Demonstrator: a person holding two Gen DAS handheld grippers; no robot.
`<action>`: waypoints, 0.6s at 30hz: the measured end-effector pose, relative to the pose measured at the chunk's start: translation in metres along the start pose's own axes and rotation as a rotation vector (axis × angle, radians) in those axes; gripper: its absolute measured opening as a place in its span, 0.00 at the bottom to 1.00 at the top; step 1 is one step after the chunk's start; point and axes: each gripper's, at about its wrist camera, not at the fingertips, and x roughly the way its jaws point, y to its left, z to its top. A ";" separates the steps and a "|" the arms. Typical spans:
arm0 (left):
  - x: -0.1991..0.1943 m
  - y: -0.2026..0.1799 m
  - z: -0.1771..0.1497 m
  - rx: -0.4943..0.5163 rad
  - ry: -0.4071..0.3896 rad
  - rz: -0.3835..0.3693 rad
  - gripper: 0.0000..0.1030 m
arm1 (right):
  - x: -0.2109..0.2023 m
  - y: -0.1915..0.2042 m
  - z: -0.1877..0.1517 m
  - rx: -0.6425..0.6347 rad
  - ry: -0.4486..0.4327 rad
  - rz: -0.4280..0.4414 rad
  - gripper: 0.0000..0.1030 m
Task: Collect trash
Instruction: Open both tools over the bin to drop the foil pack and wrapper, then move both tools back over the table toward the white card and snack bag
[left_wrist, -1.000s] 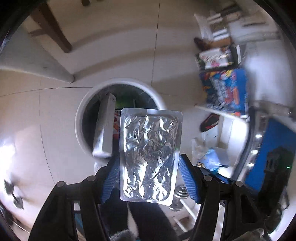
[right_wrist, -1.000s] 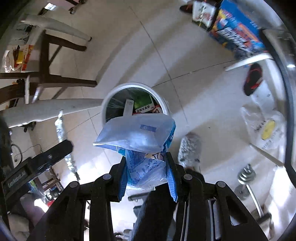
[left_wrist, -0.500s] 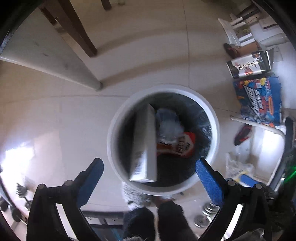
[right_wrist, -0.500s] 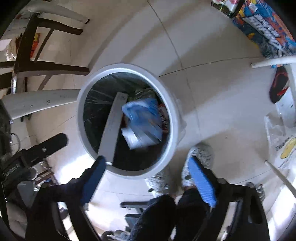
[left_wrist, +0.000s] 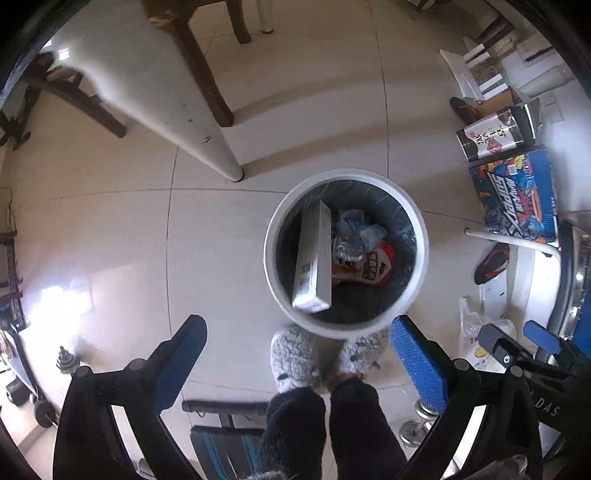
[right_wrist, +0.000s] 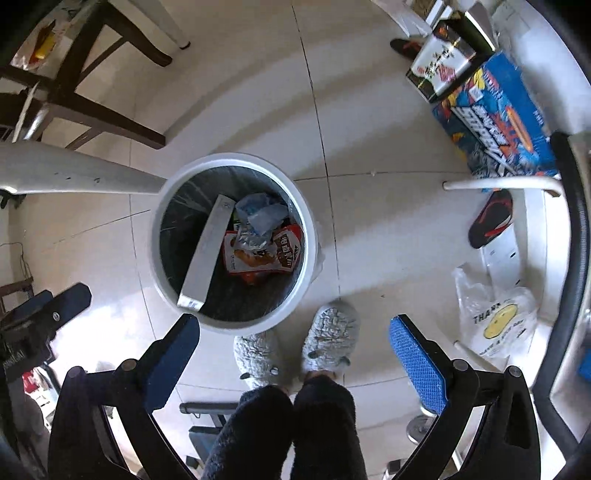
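A white round trash bin (left_wrist: 421, 254) with a dark liner stands on the tiled floor; it also shows in the right wrist view (right_wrist: 310, 258). Inside lie a long white box (left_wrist: 314, 254), a blue-white plastic bag (left_wrist: 360, 229), crumpled foil (left_wrist: 345, 247) and a red snack wrapper (left_wrist: 373, 267). The same box (right_wrist: 208, 251), bag (right_wrist: 262, 214) and wrapper (right_wrist: 266, 254) show in the right view. My left gripper (left_wrist: 297, 349) is open and empty, high above the bin. My right gripper (right_wrist: 295, 349) is open and empty, above and to the right of the bin.
The person's grey slippers (left_wrist: 295, 354) stand beside the bin. A white table leg (left_wrist: 207, 147) and dark chair legs (right_wrist: 110, 122) are at the left. Boxes (left_wrist: 517, 192), a shoe (left_wrist: 491, 264) and a plastic bag (right_wrist: 495, 321) lie at the right. Dumbbells (left_wrist: 417, 424) lie near the feet.
Both grippers opened and dropped their loads: the foil tray from the left, the blue-white bag from the right. Both now lie in the bin. Both grippers have risen higher.
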 end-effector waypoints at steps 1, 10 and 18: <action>-0.007 0.000 -0.005 -0.007 0.003 0.000 0.99 | -0.006 0.002 -0.002 0.000 -0.002 0.000 1.00; -0.086 -0.003 -0.036 0.019 -0.014 0.016 0.99 | -0.093 0.015 -0.032 -0.017 -0.027 0.013 1.00; -0.181 -0.011 -0.067 0.077 -0.051 0.029 0.99 | -0.206 0.022 -0.065 -0.013 -0.069 0.021 1.00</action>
